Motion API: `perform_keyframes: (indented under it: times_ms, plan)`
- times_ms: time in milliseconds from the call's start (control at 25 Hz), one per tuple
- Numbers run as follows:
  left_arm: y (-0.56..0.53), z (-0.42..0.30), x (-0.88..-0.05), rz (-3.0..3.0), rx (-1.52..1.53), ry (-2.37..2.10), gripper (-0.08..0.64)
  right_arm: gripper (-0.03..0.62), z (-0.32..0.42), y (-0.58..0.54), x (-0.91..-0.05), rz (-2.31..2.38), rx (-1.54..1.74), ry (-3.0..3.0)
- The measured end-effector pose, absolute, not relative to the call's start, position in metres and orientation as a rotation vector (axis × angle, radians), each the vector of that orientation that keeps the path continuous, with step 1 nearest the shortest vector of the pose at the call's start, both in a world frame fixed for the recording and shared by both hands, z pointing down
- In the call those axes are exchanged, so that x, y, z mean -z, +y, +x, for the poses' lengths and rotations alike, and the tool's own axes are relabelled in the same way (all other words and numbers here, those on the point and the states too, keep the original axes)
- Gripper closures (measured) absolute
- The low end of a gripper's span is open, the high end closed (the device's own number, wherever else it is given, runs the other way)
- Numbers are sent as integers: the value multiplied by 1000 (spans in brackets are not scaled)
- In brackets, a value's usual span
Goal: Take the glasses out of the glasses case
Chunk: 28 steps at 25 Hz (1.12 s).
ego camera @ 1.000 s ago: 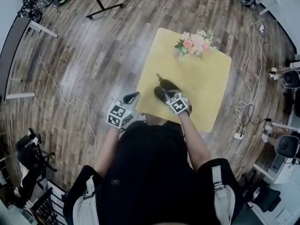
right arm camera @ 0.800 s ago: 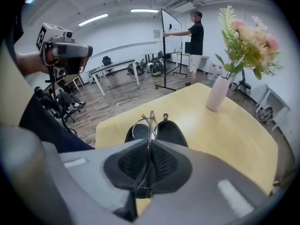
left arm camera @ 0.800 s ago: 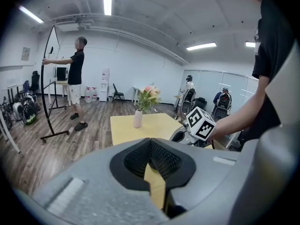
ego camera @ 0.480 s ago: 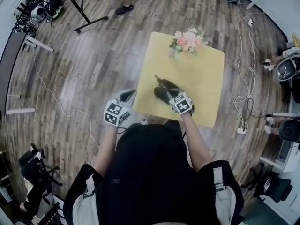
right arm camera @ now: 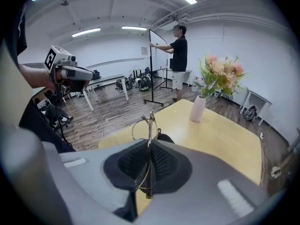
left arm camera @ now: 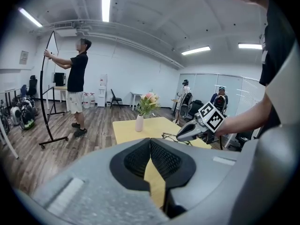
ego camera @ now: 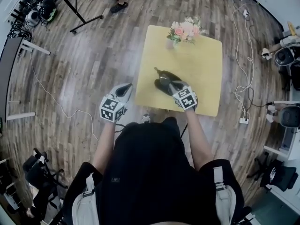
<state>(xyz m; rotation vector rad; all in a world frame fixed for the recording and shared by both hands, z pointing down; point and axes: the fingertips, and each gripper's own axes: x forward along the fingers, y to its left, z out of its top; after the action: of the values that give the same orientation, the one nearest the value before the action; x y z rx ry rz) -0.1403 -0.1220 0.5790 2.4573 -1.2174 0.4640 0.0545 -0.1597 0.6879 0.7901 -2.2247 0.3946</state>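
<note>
In the right gripper view, thin wire-framed glasses (right arm camera: pixel 149 124) stand edge-on between the pads of my right gripper (right arm camera: pixel 149 146), which is shut on them. Just past the jaws lies the black glasses case (right arm camera: pixel 165 138). The head view shows the case (ego camera: pixel 162 82) lying open on the near left part of the yellow table (ego camera: pixel 201 78), with my right gripper (ego camera: pixel 170 85) over it. My left gripper (ego camera: pixel 125 89) hangs beyond the table's left edge, over the floor. Its pads (left arm camera: pixel 159 158) are pressed together with nothing between them.
A white vase of pink flowers (ego camera: pixel 182 31) stands at the table's far edge. A person (left arm camera: pixel 75 86) holds a tall black stand (left arm camera: pixel 43 102) on the wooden floor to the left. Cables run over the floor on both sides of the table.
The head camera has shifted, so the table sits higher in view. My left gripper has drifted a little away from the table's edge. My right gripper stays over the case, still holding the glasses.
</note>
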Motion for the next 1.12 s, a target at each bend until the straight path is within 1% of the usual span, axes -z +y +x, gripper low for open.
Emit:
perform_keyframes:
  times_ms: [480, 960, 1120]
  plan:
    - [-97, -133, -572, 2505, -443, -1159, 548, 572, 68, -131, -650, 954, -327, -2317]
    - [-80, -132, -567, 2516, -434, -1154, 548, 572, 62, -112, -601, 952, -190, -2399]
    - [-75, -136, -573, 2503, -444, -1161, 548, 572, 60, -108, -595, 957, -204, -2436]
